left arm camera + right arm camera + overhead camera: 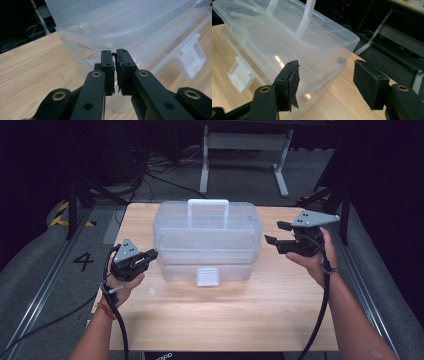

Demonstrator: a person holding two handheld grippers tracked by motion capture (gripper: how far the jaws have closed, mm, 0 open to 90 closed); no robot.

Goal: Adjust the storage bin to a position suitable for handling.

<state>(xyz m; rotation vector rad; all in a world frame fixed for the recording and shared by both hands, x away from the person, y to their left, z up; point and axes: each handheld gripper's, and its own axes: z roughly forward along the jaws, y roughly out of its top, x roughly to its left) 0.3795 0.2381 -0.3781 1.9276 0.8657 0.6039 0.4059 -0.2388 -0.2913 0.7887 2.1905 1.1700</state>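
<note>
Wooden table (225, 315), clear box (207, 240) between closed left jaws, parted right jaws

The box (207, 240) is clear, glossy plastic; the table (225, 315) is smooth pale wood; the finger pads (293, 82) look matt, rough black.

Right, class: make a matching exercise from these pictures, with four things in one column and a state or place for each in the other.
1 left gripper
2 right gripper
3 latch
4 handle

a jaws apart, short of the box's right end
b on top of the lid
c jaws shut, at the box's left end
d on the box's front

Pairs: 1-c, 2-a, 3-d, 4-b
</note>
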